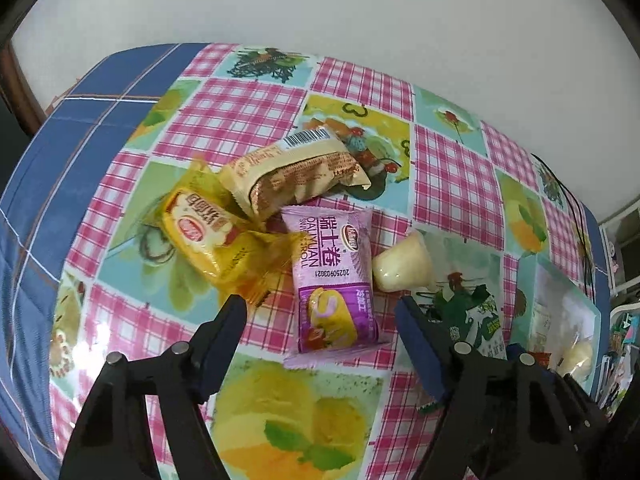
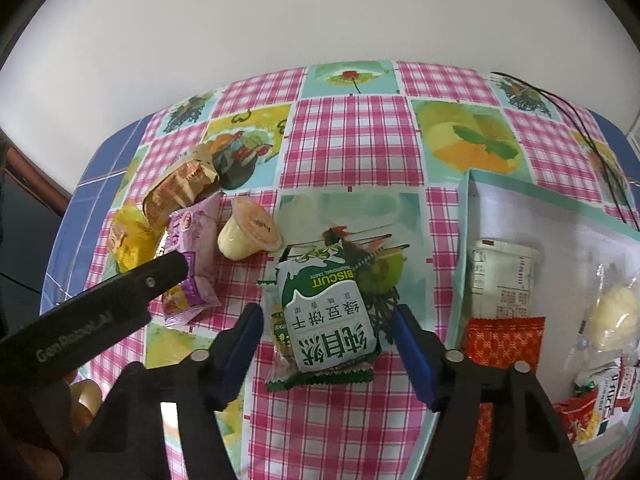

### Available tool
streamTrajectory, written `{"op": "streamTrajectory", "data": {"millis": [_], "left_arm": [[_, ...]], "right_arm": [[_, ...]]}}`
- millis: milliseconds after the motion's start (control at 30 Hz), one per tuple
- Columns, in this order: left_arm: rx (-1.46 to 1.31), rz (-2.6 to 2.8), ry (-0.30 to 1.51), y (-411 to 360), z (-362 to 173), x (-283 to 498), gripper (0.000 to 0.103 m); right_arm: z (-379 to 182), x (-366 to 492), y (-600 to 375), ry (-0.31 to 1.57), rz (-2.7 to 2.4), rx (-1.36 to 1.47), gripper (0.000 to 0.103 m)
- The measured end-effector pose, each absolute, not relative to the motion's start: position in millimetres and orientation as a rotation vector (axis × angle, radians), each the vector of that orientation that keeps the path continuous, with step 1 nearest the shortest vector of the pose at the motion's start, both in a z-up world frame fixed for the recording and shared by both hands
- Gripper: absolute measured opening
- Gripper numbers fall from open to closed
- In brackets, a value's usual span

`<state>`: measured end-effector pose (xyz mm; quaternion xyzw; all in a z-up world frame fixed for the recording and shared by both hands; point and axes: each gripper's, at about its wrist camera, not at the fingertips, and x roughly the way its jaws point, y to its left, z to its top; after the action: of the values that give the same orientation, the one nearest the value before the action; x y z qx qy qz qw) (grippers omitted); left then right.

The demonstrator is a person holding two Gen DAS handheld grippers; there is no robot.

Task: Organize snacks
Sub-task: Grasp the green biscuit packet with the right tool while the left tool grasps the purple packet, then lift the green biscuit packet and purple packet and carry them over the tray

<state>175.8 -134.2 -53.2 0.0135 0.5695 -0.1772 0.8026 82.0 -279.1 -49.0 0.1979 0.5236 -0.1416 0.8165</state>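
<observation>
Between the right gripper's (image 2: 326,316) open jaws lies the biscuit packet (image 2: 326,320).

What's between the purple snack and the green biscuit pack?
A small jelly cup lying on its side, seen best in the right wrist view, between the purple snack and the green biscuit pack.

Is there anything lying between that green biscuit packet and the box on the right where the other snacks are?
Nothing visible: only bare tablecloth separates the green biscuit packet from the box. The right gripper already straddles the packet.
</observation>
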Motion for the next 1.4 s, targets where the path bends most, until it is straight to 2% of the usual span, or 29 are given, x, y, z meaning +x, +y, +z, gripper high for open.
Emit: {"op": "streamTrajectory", "data": {"millis": [167, 433, 533, 600, 667, 1400], "left_arm": [[0.004, -0.378, 1.227, -133, -63, 183, 0.065], [0.017, -0.398, 1.221, -138, -68, 186, 0.061], [0.003, -0.41, 1.249, -140, -73, 186, 0.046], [0.007, -0.407, 1.249, -139, -74, 185, 0.045], [0.006, -0.407, 1.249, -138, -73, 185, 0.039], [-0.025, -0.421, 1.224, -131, -18, 158, 0.038]], "right_arm": [[-55, 85, -280, 1.118, -0.3, 0.424, 0.05], [-58, 87, -282, 1.107, -0.285, 0.447, 0.045], [-59, 87, -283, 1.104, -0.286, 0.455, 0.044], [-59, 86, -284, 1.102, -0.287, 0.46, 0.044], [-59, 85, -285, 1.104, -0.289, 0.462, 0.043], [-20, 53, -290, 1.063, -0.297, 0.513, 0.043]]}}
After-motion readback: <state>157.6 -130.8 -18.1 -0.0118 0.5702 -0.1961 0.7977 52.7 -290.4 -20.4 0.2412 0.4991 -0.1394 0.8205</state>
